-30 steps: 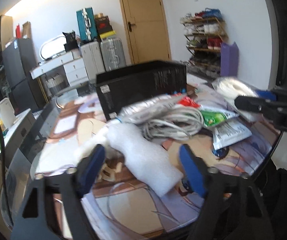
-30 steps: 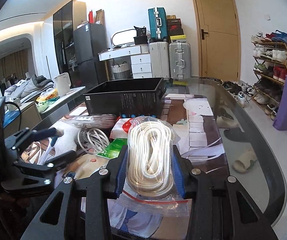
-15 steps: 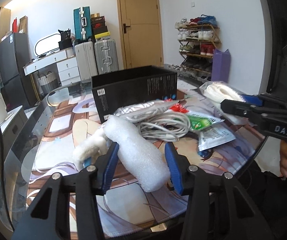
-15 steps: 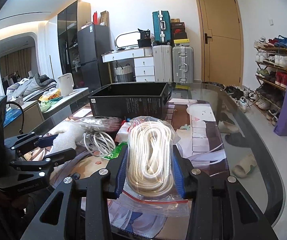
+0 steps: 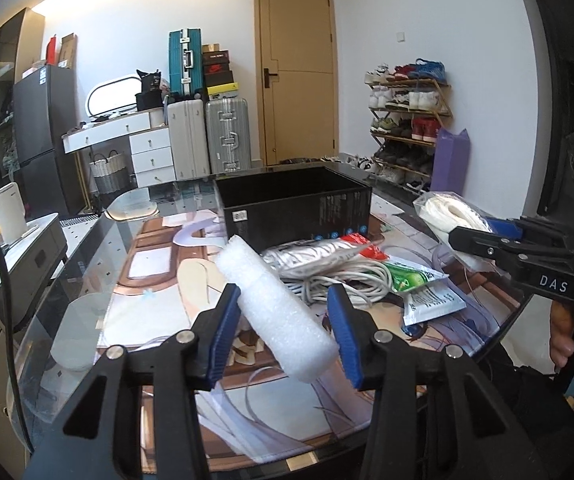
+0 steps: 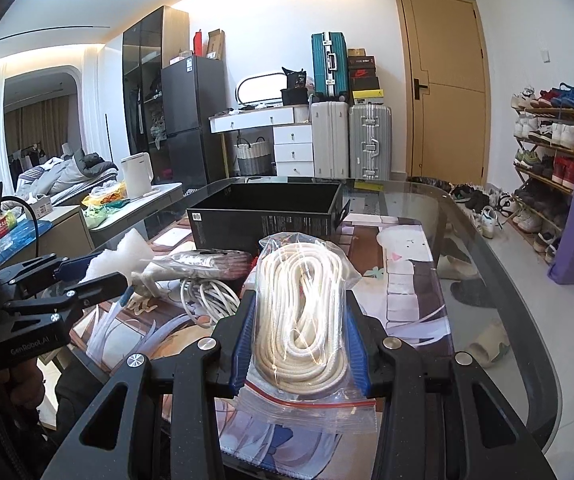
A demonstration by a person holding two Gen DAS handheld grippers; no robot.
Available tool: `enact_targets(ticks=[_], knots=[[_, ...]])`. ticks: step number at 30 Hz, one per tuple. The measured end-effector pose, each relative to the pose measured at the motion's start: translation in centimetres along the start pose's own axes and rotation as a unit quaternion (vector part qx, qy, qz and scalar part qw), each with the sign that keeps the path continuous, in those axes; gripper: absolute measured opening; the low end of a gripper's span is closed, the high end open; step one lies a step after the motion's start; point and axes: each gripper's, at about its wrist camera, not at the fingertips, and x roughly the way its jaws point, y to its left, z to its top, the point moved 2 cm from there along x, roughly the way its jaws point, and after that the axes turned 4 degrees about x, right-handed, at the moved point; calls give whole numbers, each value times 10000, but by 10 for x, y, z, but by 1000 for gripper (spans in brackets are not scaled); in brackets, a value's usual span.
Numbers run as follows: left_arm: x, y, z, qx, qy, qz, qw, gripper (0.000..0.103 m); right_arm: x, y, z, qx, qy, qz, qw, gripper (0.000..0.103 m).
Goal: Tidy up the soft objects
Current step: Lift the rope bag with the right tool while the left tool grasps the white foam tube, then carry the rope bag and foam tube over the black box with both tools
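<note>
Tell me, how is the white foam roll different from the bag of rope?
The foam roll is bare and bubbly; the rope is coiled cord sealed in a clear zip bag. The foam roll slants between the left gripper, whose jaws are closing; the rope stands lengthwise, clamped in the right gripper. Both are whitish, soft and held above the table.

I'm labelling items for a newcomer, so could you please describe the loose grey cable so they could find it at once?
Start at the open black box on the table. Just before it lies a heap; the grey cable is coiled there, unbagged, unlike the silver packet overlapping it.
</note>
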Motion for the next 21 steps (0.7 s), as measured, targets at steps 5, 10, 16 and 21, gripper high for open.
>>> enact_targets(ticks=[5,10,16,21], knots=[[-5,5,5,-48,-139,66,9999,44,-4,3,2,-44,-21,43,10000,41],[-8,10,11,-128,-239,45,9996,44,-3,7,7,-134,-27,84,9999,41],[-7,11,21,-107,-336,48,9994,44,3,12,20,-219,85,159,9996,41],[-1,14,32,-128,-396,1,9991,44,12,12,34,-266,168,210,9993,41]])
